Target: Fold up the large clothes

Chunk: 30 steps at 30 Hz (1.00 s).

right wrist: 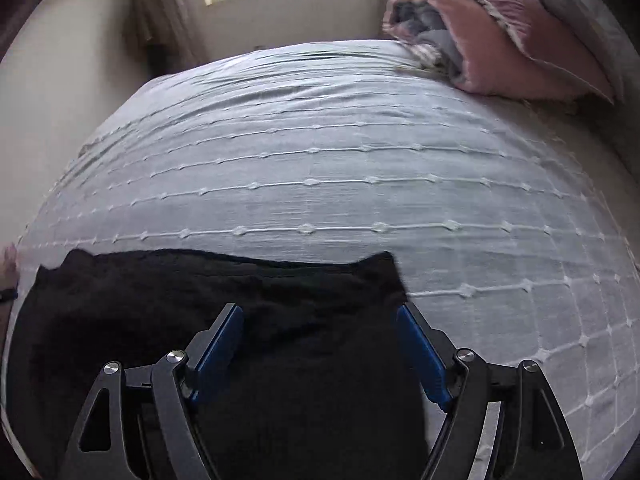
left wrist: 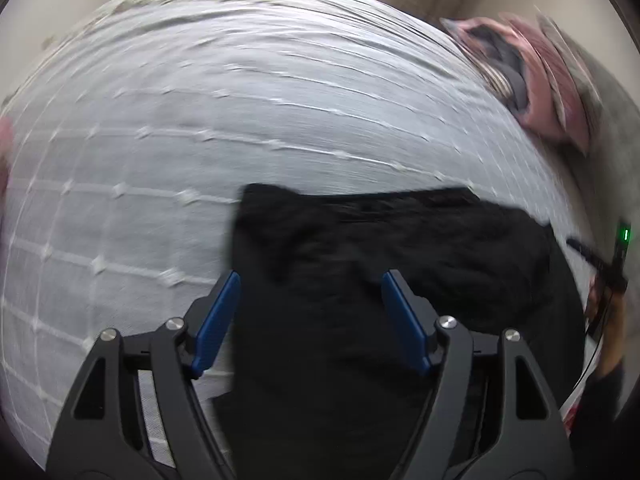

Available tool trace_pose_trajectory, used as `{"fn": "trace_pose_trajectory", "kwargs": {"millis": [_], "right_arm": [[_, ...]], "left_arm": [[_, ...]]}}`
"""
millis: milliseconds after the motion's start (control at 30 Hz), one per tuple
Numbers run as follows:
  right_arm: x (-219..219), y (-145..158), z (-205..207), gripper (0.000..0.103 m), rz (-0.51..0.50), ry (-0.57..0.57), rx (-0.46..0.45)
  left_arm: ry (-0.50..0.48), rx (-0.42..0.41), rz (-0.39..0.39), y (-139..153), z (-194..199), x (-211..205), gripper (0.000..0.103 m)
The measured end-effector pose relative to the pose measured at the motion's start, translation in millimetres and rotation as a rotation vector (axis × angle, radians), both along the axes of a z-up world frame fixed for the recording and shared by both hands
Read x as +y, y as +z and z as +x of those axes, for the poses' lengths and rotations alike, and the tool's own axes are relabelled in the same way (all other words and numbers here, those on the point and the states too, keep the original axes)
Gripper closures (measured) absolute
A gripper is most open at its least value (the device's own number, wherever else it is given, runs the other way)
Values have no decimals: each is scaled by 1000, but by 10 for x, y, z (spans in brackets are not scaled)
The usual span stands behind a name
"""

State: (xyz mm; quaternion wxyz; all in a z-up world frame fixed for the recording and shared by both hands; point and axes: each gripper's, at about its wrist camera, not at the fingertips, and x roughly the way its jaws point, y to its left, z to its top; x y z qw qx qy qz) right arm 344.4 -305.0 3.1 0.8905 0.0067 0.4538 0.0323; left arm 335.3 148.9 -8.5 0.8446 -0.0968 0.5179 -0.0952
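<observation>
A black garment (left wrist: 400, 248) is lying on the near part of the bed (left wrist: 200, 140), spread over its pale grid-stitched bedspread (right wrist: 340, 168). The left tool (left wrist: 311, 280) is hanging over the garment's left portion with its blue fingers (left wrist: 218, 316) spread wide, gripping nothing; the cloth's left edge is running just inside the left finger. The right tool (right wrist: 320, 316) is likewise standing spread apart over the garment's right portion (right wrist: 200, 300), the cloth's right edge passing beside its right finger. Whether the fingertips are touching the fabric is hard to tell. The garment's near end is running under both tools and out of frame, and its folds are lost in the dark. A pink comforter (right wrist: 500, 40) is lying bunched at the bed's far right corner.
</observation>
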Motion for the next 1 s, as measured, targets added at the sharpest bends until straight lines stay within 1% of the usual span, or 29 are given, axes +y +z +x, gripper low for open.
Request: {"fn": "trace_pose_trajectory", "kwargs": {"millis": [33, 67, 100, 133, 167, 200, 233, 267, 300, 333, 367, 400, 433, 467, 500, 533, 600, 633, 733, 767, 800, 833, 867, 900, 933, 967, 1000], "right_arm": [[249, -1, 18, 23, -46, 84, -1], [527, -21, 17, 23, -92, 184, -3], [754, -28, 3, 22, -108, 264, -4], [917, -52, -7, 22, -98, 310, -2], [1043, -83, 2, 22, -63, 335, 10], [1135, -130, 30, 22, -7, 345, 32], [1213, -208, 74, 22, 51, 345, 65], [1294, -323, 129, 22, 65, 328, 103], [1341, -417, 164, 23, 33, 311, 118], [1399, -489, 171, 28, 0, 308, 115], [1458, -535, 168, 38, -28, 319, 88], [1495, -538, 144, 63, -37, 331, 68], [1518, -515, 129, 77, -51, 331, 47], [1546, -481, 111, 92, -79, 327, 28], [1559, -453, 94, 95, -95, 330, 21], [1591, -401, 54, 97, -130, 332, 3], [1672, -291, -41, 99, -204, 312, -56], [1710, -219, -74, 100, -219, 296, -87], [1805, -8, -87, 100, -256, 243, -169], [1816, 36, -48, 100, -256, 232, -182], [1827, 27, 31, 100, -255, 224, -175], [1852, -19, 104, 100, -267, 217, -161], [1881, -109, 173, 100, -288, 215, -138], [1915, -269, 275, 100, -333, 212, -103], [1944, -466, 371, 101, -402, 191, -69], [1931, -709, 459, 101, -463, 168, -27], [1898, -824, 471, 101, -457, 169, -17]], "left_arm": [[-62, -5, 5, 7, 45, -246, 30], [-98, -5, -16, 28, 85, -384, 29], [-129, 2, -47, 13, 118, -529, 29], [-155, 13, -87, -8, 152, -677, 28], [-171, 28, -115, -50, 183, -827, 25], [-178, 34, -124, -85, 207, -930, 23], [-180, 45, -103, -163, 240, -1069, 23], [-178, 56, -67, -225, 268, -1143, 23], [-173, 56, -30, -281, 274, -1204, 23], [-149, 47, 12, -360, 291, -1273, 23], [-130, 41, 17, -404, 302, -1286, 25], [-114, 29, 10, -422, 298, -1278, 44], [-126, -4, -12, -391, 260, -1301, 57], [-130, -31, -7, -348, 235, -1318, 86], [-113, -58, 20, -283, 214, -1325, 97], [-99, -63, 15, -240, 209, -1311, 99], [-65, -98, -7, -105, 199, -1272, 100], [-53, -136, 9, 3, 184, -1272, 100], [-16, -187, 45, 163, 239, -1318, 100], [-6, -197, 63, 176, 261, -1316, 100], [2, -201, 79, 156, 307, -1317, 100], [12, -197, 105, 94, 358, -1346, 100], [27, -183, 156, -17, 412, -1389, 101], [39, -169, 198, -135, 456, -1417, 103], [58, -148, 238, -285, 481, -1397, 103], [97, -115, 281, -456, 517, -1353, 103], [117, -76, 254, -598, 543, -1284, 103]]}}
